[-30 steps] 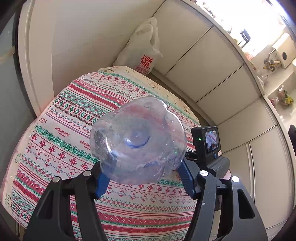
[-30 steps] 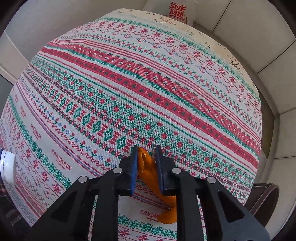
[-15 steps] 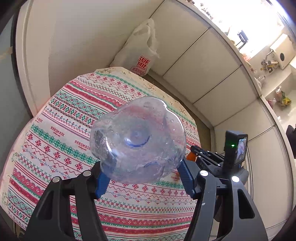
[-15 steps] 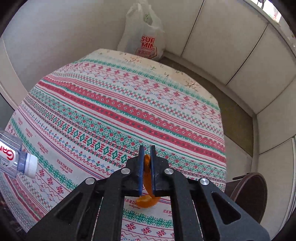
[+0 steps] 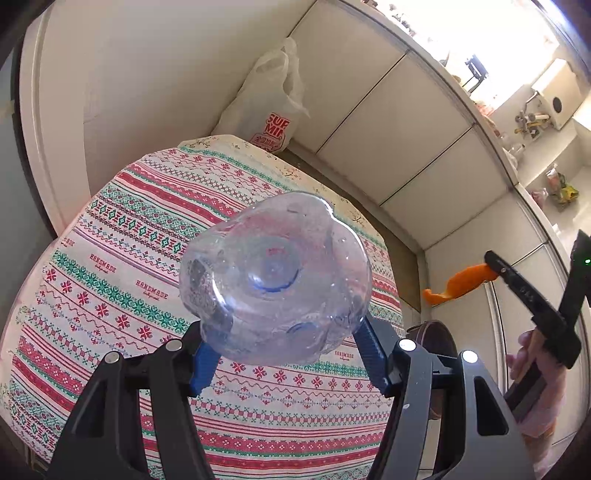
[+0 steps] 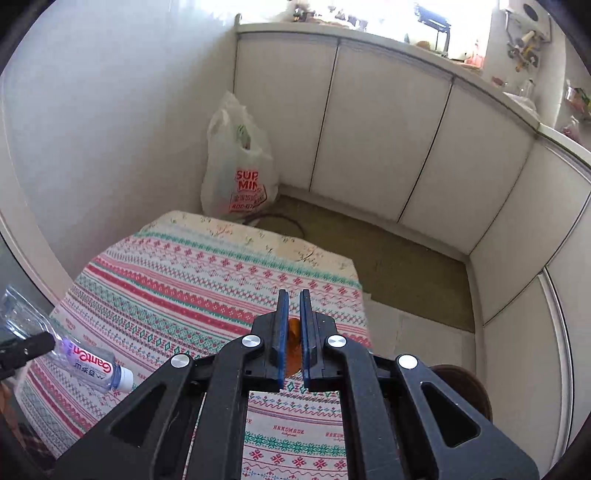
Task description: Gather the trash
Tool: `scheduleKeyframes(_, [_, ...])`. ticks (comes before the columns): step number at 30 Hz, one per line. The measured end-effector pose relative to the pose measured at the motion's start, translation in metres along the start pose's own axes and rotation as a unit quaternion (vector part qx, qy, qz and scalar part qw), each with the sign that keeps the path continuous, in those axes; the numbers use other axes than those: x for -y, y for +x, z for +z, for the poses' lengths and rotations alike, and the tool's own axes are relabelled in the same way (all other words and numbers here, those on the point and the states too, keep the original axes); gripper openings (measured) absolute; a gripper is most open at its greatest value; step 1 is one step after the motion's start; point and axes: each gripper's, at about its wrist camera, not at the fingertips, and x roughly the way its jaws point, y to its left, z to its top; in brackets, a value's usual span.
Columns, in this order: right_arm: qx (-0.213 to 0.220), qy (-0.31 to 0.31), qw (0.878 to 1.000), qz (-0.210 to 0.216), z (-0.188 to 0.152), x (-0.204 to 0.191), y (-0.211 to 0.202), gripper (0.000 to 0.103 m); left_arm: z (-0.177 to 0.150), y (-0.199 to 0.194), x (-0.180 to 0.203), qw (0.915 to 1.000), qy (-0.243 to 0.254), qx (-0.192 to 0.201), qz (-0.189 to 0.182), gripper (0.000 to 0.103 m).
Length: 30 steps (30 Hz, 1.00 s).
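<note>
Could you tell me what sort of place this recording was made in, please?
Probably a home kitchen or the room beside it: a table with a patterned tablecloth, white cabinet doors under a cluttered counter, a shopping bag on the floor, and a tap beyond.

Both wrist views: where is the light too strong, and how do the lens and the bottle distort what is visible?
Left wrist view: the countertop area at upper right is overexposed; the cabinet fronts curve from fisheye; the tablecloth pattern smears through the clear plastic bottle. Right wrist view: the window area along the top is blown out; the walls bend towards the edges.
</note>
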Motion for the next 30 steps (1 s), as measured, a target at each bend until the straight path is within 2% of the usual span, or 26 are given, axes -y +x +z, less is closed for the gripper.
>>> scheduleKeyframes(5, [0.054, 0.036, 0.997, -0.036, 0.008, 0.043, -0.043, 0.004, -0.004, 0.007, 0.004, 0.9999, 0.009, -0.006, 0.003, 0.063])
scheduleKeyframes(9, [0.095, 0.073, 0.99, -0.081, 0.002, 0.089, -0.074, 0.004, -0.011, 0.013, 0.009, 0.9997, 0.018, -0.014, 0.007, 0.063])
scheduleKeyframes(13, [0.104, 0.107, 0.982, -0.113, -0.017, 0.123, -0.086, 0.004, -0.019, 0.02, 0.016, 0.9992, 0.031, -0.024, 0.009, 0.063])
scheduleKeyframes(17, [0.07, 0.132, 0.983, -0.106, -0.044, 0.14, -0.07, 0.005, -0.025, 0.027, 0.021, 0.9987, 0.035, -0.033, 0.012, 0.063])
scheduleKeyframes(19, [0.05, 0.149, 0.984, -0.09, -0.059, 0.14, -0.057, 0.006, -0.028, 0.03, 0.024, 0.9985, 0.037, -0.037, 0.013, 0.063])
scheduleKeyframes(21, [0.027, 0.19, 0.979, -0.069, -0.075, 0.142, -0.045, 0.008, -0.029, 0.031, 0.025, 0.9984, 0.04, -0.038, 0.013, 0.063])
scheduleKeyframes(22, [0.016, 0.208, 0.976, -0.063, -0.084, 0.142, -0.039, 0.013, -0.029, 0.032, 0.025, 0.9983, 0.04, -0.038, 0.014, 0.063])
scheduleKeyframes(24, [-0.01, 0.23, 0.971, -0.06, -0.101, 0.133, -0.02, 0.053, -0.03, 0.035, 0.024, 0.9982, 0.038, -0.043, 0.016, 0.063])
scheduleKeyframes(25, [-0.026, 0.233, 0.97, -0.057, -0.109, 0.126, -0.008, 0.056, -0.031, 0.037, 0.024, 0.9982, 0.035, -0.046, 0.016, 0.063])
scheduleKeyframes(30, [-0.11, 0.248, 0.963, -0.007, -0.131, 0.078, 0.054, 0.055, -0.033, 0.044, 0.023, 0.9977, 0.022, -0.064, 0.007, 0.063])
